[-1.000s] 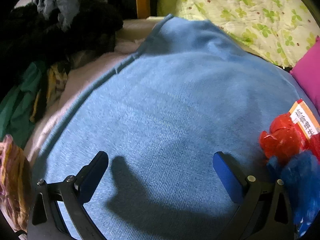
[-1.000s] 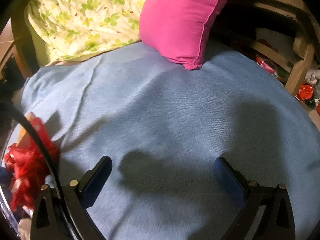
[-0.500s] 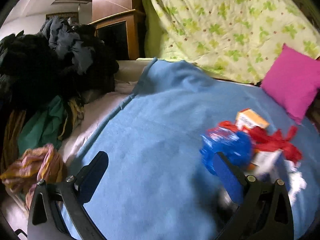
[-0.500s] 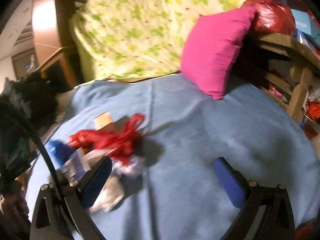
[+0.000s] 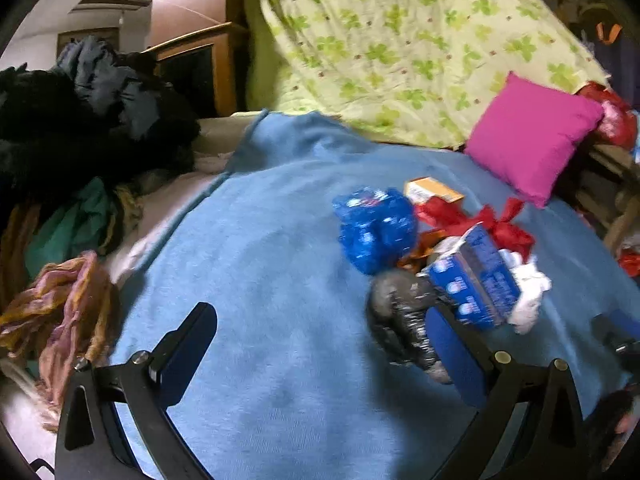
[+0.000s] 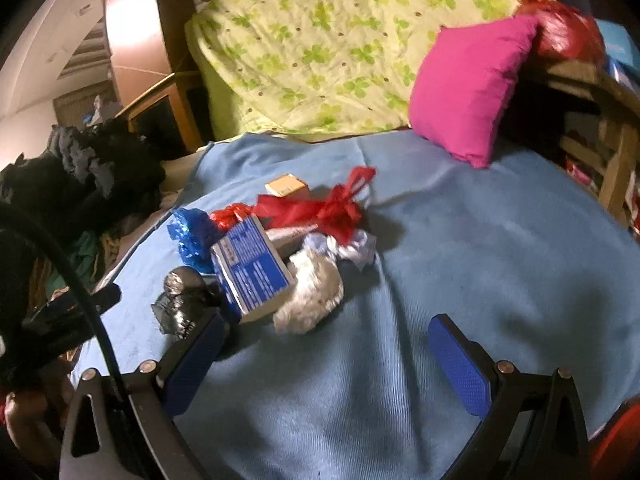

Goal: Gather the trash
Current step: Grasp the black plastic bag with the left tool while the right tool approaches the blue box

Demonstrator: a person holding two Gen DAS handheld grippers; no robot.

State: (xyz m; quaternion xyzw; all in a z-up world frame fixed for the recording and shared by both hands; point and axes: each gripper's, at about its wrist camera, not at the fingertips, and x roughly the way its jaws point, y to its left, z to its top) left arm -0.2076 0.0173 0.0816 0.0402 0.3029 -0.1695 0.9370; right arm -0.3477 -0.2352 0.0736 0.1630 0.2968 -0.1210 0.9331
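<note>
A heap of trash lies on the blue blanket: a crumpled blue bag, a red plastic bag, a blue carton, a small orange box, a black crumpled bag and white tissue. My left gripper is open and empty, its right finger beside the black bag. In the right wrist view the same heap shows: blue carton, red bag, white wad, black bag. My right gripper is open and empty, just before the heap.
A pink cushion and a green-flowered quilt lie at the back. Dark clothes and a scarf pile up at the left. Wooden furniture stands at the right.
Both grippers have pulled back and tilted up from the blanket. The trash heap, at the frame edges before, now lies in full view ahead. Both grippers stay open.
</note>
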